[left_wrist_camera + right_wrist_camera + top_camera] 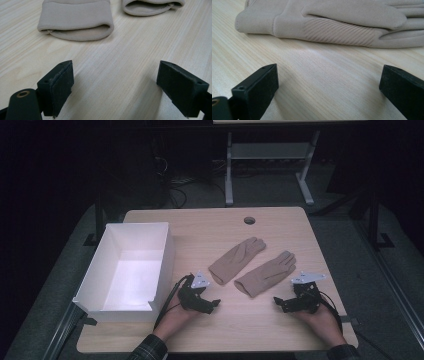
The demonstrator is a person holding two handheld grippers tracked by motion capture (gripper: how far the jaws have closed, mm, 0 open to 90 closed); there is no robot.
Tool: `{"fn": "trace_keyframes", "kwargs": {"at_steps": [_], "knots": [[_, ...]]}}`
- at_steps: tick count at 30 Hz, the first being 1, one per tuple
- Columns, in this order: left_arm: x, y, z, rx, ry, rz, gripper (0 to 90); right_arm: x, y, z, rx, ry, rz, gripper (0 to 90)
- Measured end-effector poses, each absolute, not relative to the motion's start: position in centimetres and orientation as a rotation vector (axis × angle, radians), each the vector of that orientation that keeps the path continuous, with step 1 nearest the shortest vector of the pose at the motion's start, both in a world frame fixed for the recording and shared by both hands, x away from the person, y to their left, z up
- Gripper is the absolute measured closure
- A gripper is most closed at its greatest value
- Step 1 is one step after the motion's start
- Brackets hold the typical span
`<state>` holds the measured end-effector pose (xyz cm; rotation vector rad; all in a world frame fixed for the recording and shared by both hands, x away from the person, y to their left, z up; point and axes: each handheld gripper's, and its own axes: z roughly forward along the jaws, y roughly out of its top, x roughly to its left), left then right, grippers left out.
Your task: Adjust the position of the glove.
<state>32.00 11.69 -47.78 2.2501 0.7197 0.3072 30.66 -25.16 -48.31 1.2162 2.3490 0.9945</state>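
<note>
While both tools [216,303] [276,301] gape empty, gloves [237,259] [266,274] lie just beyond, untouched.

My high camera looks down on the whole table [280,320]. My two gripper cameras sit low and close, both seeing the right glove [152,6] [337,22].

Dim room, lit tabletop, soft shadows
</note>
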Motion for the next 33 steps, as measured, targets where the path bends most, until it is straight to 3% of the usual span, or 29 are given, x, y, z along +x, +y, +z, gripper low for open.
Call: {"fn": "trace_keyframes", "kwargs": {"at_steps": [10, 11, 12, 22, 24, 25, 26, 28, 32, 33], "knots": [[32.0, 11.7, -47.8, 2.248, 0.721, 0.306, 13.6, 30.6, -25.3, -48.3, 1.203, 2.362, 1.0, 2.5], [32.0, 11.7, -47.8, 2.249, 0.72, 0.306, 13.6, 30.6, -25.4, -48.3, 1.195, 2.361, 1.003, 5.1], [32.0, 11.7, -47.8, 2.249, 0.721, 0.306, 13.6, 30.4, -25.6, -48.1, 1.205, 2.351, 1.0, 13.2], [32.0, 11.7, -47.8, 2.249, 0.72, 0.307, 13.6, 30.0, -25.4, -46.7, 1.193, 2.336, 1.038, 35.3], [32.0, 11.7, -47.8, 2.25, 0.718, 0.309, 13.6, 30.0, -25.4, -46.4, 1.18, 2.337, 1.066, 47.4], [32.0, 11.7, -47.8, 2.249, 0.718, 0.31, 13.6, 30.0, -25.4, -46.4, 1.18, 2.337, 1.066, 47.4], [31.9, 11.7, -47.8, 2.249, 0.718, 0.315, 13.6, 30.0, -25.5, -46.1, 1.179, 2.348, 1.083, 55.4], [31.9, 11.7, -47.8, 2.25, 0.718, 0.317, 13.6, 30.1, -25.4, -45.9, 1.175, 2.348, 1.093, 58.9], [31.9, 11.7, -47.8, 2.243, 0.725, 0.312, 13.6, 30.3, -24.9, -45.3, 1.151, 2.35, 1.113, 76.9], [31.9, 11.7, -47.8, 2.243, 0.725, 0.312, 13.6, 30.3, -24.9, -45.3, 1.151, 2.35, 1.113, 76.9]]}}
